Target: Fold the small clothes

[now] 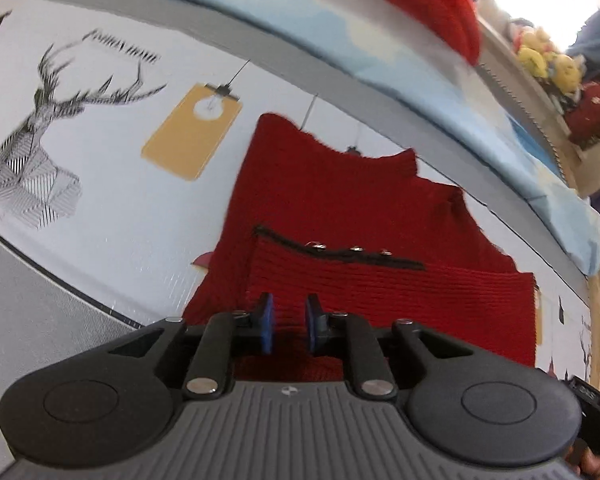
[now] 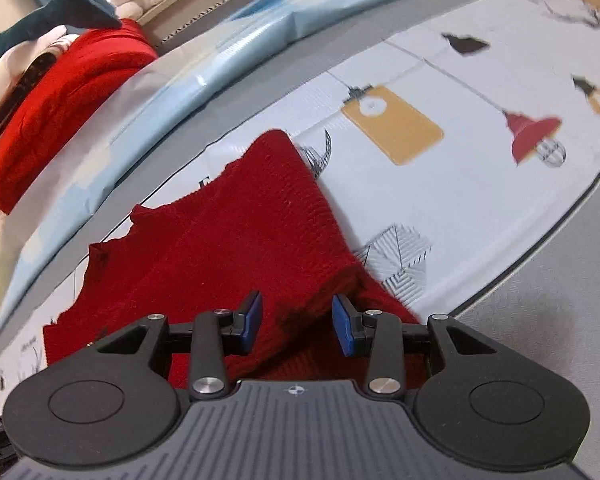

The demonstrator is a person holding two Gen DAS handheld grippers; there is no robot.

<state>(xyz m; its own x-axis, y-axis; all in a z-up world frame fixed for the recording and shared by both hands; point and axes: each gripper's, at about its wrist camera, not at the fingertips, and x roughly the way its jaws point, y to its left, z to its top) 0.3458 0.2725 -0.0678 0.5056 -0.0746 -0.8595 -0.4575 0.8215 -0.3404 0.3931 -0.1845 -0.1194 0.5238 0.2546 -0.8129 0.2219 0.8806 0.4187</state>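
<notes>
A dark red knitted garment (image 1: 340, 208) lies partly folded on a white printed sheet (image 1: 112, 200), with a black trim strip and small metal snaps (image 1: 352, 254) across its folded part. My left gripper (image 1: 289, 326) hovers over its near edge, the blue pads (image 1: 266, 326) a narrow gap apart with only the cloth below showing between them. In the right wrist view the same garment (image 2: 240, 232) runs up to a folded ridge. My right gripper (image 2: 298, 326) stands open above that ridge, near a dark tuft (image 2: 290, 314), with nothing pinched.
The sheet is printed with a deer (image 1: 48, 128), yellow tags (image 2: 392, 128) and a red lamp (image 2: 534, 130). A light blue cover (image 1: 380, 52) borders the far side. A brighter red knit pile (image 2: 64, 104) and plush toys (image 1: 548, 60) sit beyond it.
</notes>
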